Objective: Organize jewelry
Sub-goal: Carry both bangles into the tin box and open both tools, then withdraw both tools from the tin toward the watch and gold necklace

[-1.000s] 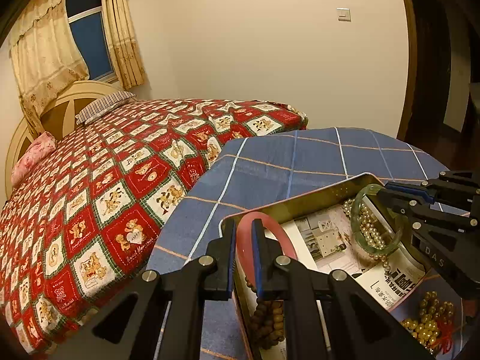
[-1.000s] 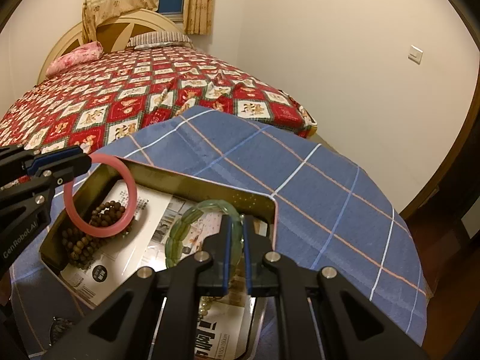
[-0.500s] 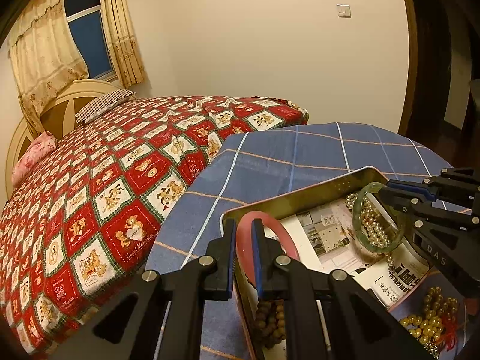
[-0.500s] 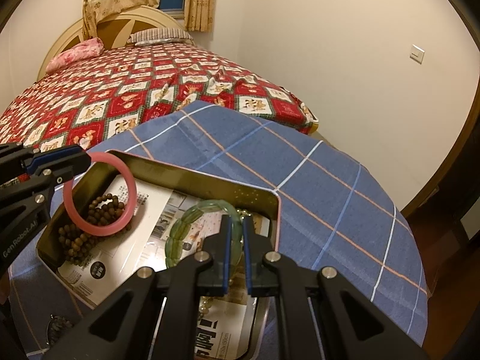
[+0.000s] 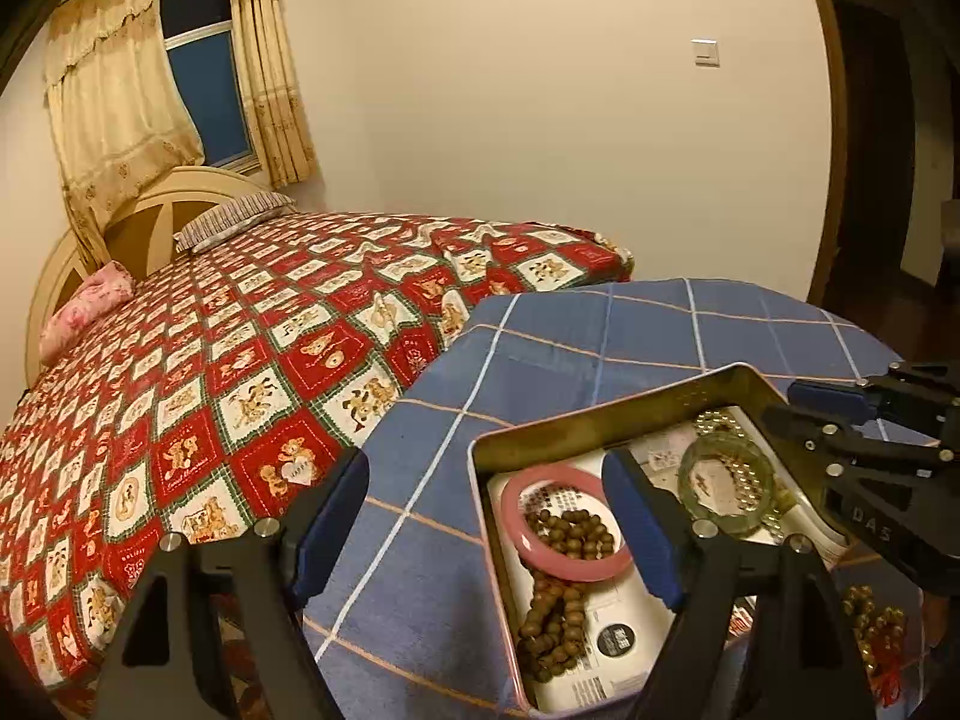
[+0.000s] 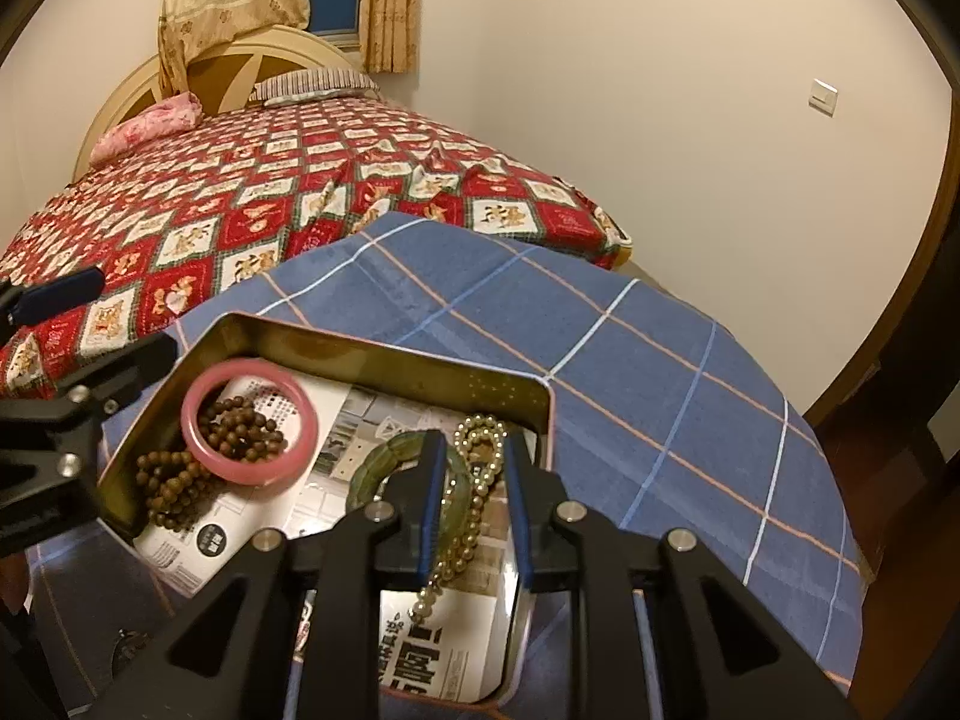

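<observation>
Left gripper (image 5: 486,516) at 7 o'clock of the tin (image 6: 384,354), jaws opening, spread wide, nothing between the pads. Pink bangle (image 6: 249,420) lies flat in the tin's 9 o'clock corner, over brown wooden beads (image 6: 174,480), partly hidden beneath it. Right gripper (image 6: 474,510) at 5 o'clock, jaws opening, narrowly apart; green bangle (image 6: 390,456) and gold bead strand (image 6: 474,516) pass between them, contact with the pads hard to make out. Tin's near edge cut off by gripper bodies

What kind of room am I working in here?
Most likely a home bedroom: a bed with a red patterned quilt and pillows, a curtained window, and the jewelry tin on a cloth-covered round table beside the bed.
</observation>
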The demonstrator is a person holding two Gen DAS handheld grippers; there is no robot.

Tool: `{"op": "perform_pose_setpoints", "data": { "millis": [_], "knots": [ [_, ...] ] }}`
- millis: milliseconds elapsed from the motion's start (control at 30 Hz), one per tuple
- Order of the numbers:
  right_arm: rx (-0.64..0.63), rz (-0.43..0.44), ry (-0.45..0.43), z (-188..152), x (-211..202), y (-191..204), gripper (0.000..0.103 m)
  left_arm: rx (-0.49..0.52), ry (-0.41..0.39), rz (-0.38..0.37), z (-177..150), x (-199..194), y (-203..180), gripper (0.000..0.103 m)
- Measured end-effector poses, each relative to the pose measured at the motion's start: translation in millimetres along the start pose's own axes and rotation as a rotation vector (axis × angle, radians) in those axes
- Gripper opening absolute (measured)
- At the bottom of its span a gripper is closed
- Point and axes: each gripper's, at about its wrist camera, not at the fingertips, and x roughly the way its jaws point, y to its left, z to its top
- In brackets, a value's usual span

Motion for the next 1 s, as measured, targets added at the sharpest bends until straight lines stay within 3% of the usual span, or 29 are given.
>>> {"op": "perform_pose_setpoints", "data": {
  "millis": [267, 400, 733, 1000],
  "knots": [
    [0.009, 0.001, -0.008, -3, -8, 1, 0.027, 0.006, 0.002, 0.012, -3, -9, -3, 0.08],
    [0.01, -0.001, -0.018, -5, -15, 2, 0.038, 0.018, 0.002, 0.005, -7, -12, -7, 0.08],
    [0.028, 0.011, -0.019, -16, -27, 0, 0.039, 0.03, 0.008, 0.01, -18, -25, -12, 0.08],
    [0.052, 0.011, -0.001, -41, -39, -5, 0.041, 0.044, 0.048, 0.032, -47, -43, -12, 0.08]
  ]
}}
